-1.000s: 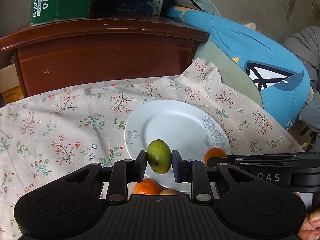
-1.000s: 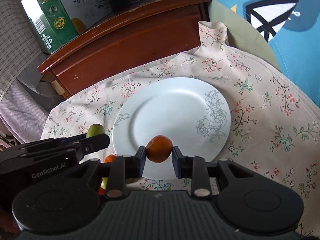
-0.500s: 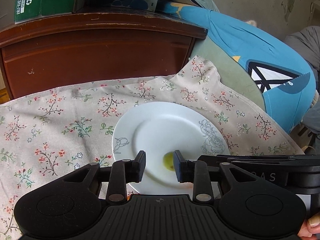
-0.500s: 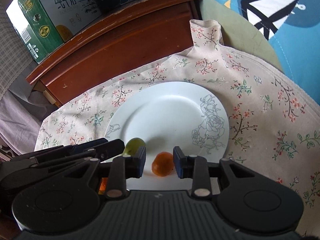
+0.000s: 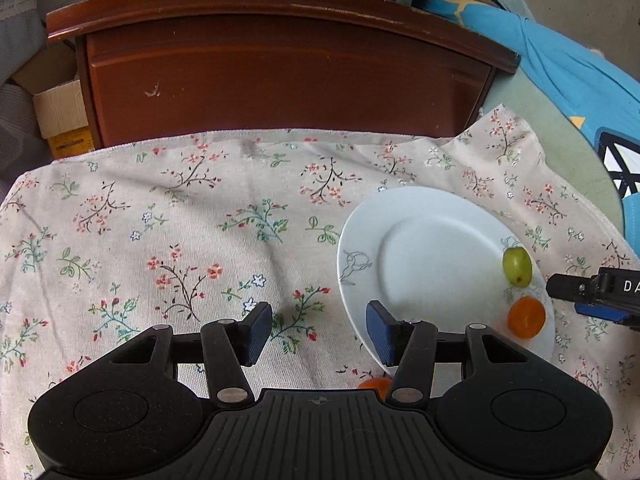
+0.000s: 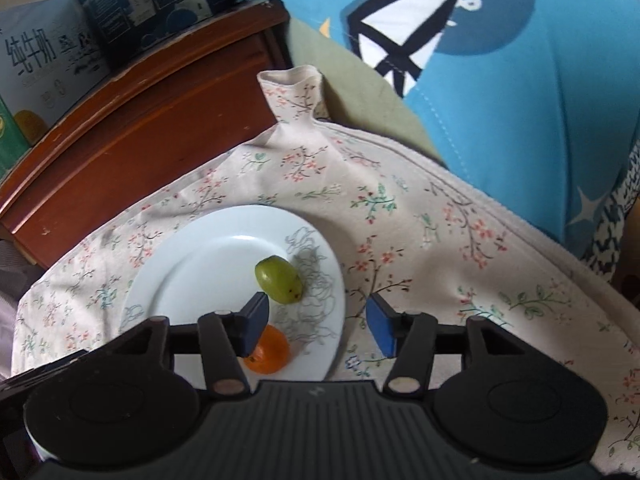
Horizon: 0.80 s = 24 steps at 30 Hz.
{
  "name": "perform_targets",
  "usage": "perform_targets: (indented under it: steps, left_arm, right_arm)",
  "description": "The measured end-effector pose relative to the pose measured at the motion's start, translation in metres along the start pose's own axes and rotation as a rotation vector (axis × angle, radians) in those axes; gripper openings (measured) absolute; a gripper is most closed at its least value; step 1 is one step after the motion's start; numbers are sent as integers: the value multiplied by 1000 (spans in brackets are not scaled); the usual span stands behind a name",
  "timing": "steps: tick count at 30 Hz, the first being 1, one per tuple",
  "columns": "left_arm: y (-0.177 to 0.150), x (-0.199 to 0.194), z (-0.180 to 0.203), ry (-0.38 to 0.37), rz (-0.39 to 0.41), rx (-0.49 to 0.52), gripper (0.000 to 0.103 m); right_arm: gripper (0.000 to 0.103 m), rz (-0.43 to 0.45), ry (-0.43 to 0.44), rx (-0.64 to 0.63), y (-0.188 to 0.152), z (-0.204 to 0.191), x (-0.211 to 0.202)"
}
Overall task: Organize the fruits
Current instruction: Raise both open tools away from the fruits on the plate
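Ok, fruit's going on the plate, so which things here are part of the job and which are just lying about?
Part of the job:
green fruit
orange fruit
white plate
another orange fruit on the cloth

Just lying about:
floral cloth
wooden cabinet
cartons
blue fabric

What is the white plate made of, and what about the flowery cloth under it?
The plate looks like glazed ceramic: smooth, glossy, pale white with a thin grey flower drawing printed on it, though hard plastic cannot be ruled out. The cloth looks like woven cotton or linen: matte beige, with a visible weave, soft wrinkles and a small printed flower pattern.
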State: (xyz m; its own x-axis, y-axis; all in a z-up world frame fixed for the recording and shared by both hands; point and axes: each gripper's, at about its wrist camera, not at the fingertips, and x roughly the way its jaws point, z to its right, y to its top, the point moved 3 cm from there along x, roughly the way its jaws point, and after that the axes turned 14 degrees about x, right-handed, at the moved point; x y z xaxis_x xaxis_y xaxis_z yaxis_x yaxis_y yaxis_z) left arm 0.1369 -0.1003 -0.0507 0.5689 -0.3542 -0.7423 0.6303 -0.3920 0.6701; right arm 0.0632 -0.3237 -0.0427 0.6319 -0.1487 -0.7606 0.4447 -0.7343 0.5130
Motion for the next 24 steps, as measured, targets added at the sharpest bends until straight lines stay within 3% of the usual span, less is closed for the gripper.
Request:
perform_targets:
  steps: [4,8,12,15,24]
  left_arm:
    - [-2,0,2,-3,8,1,51]
    - [-5,-1,3,38,9,4,63]
    - [-7,-5,-3,62,8,-10,64]
    - [-10,-2,-8,123,-49,-3,61]
    - [-7,-11,-7,53,35,-49,61]
  right_arm:
    - [57,2,-16,17,2,5,10]
    - [57,-12,32,24,5,2,16]
    - [57,-25,83,-29,0,-10,15]
    - [54,-2,50,-47,-1,-15,13]
    - [55,11,14,2,9,4,15]
